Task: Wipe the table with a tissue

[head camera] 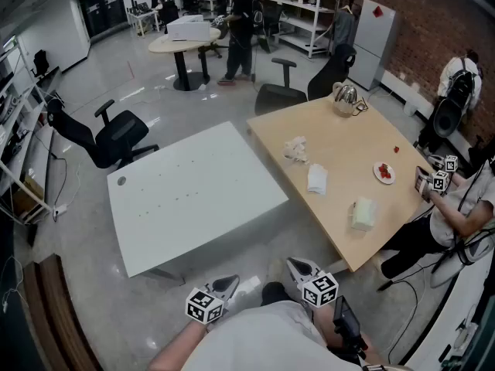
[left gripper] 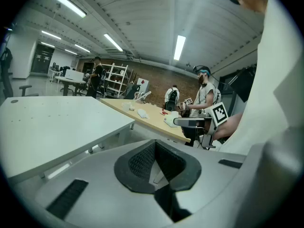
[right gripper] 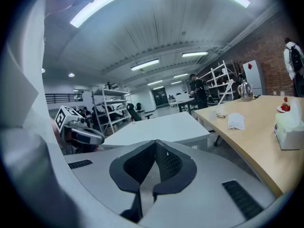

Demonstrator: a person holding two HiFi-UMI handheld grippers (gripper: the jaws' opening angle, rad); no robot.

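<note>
On the wooden table [head camera: 340, 141] lie a crumpled tissue [head camera: 296, 148] and a flat folded tissue [head camera: 317, 178], with a tissue box [head camera: 363, 212] nearer the front edge. Both my grippers hover low by my body, short of the tables and touching nothing. The left gripper [head camera: 230, 284] is shut and empty, and so is the right gripper [head camera: 298, 266]. The right gripper view shows the flat tissue [right gripper: 236, 121] and the box [right gripper: 288, 129] off to the right, beyond shut jaws [right gripper: 155, 163]. In the left gripper view the pads meet [left gripper: 154, 161], and the wooden table [left gripper: 142, 120] is far ahead.
A white table [head camera: 193, 195] stands left of the wooden one. A kettle [head camera: 346, 97] and a small plate with red pieces [head camera: 384, 172] are on the wood. A seated person [head camera: 464, 207] with grippers is at its right edge. Office chairs [head camera: 116, 137] stand behind.
</note>
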